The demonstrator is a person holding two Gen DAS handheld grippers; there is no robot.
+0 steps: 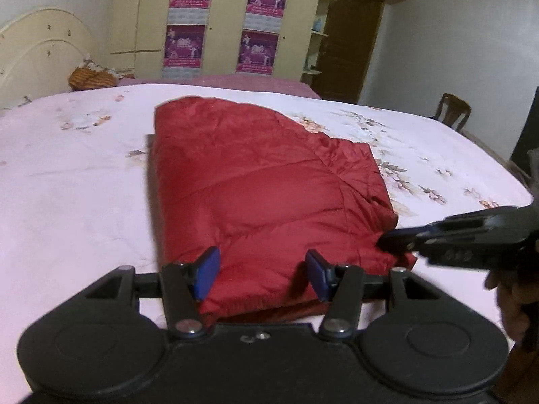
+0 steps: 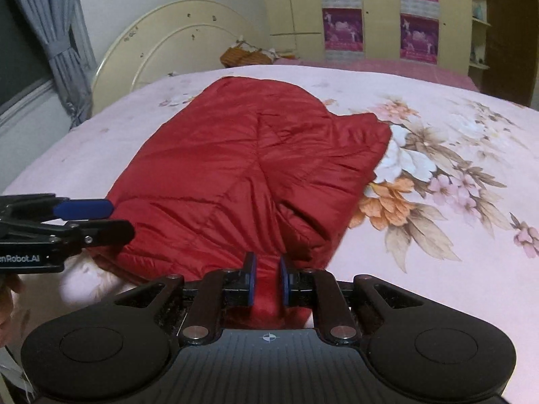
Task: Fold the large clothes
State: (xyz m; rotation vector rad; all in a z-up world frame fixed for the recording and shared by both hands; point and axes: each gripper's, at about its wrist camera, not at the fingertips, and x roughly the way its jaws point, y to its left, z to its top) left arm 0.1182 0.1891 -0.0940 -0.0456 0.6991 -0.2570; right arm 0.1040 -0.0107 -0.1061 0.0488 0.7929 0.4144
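1 red jacket (image 2: 256,175) on pink floral bedsheet (image 2: 438,269), cream wardrobe (image 1: 215,23) w/ 4 posters

only one thing i can read — "enRobot.AI", cut off at the edge, white on the side of my left gripper (image 2: 86,213); the wardrobe's posters (image 2: 343,30) are too blurred.

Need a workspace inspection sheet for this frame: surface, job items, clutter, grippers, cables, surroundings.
Surface: bed with a pink floral sheet.
Job's things: red quilted jacket, partly folded, lying flat on the bed.
Clutter: orange bundle by the headboard.
Grippers: right gripper pinches the jacket's near edge; left gripper open over the near hem, pads not pressing.
Cables: nothing seen.
Surroundings: wardrobe with posters, brown door, wooden chair, grey curtain.
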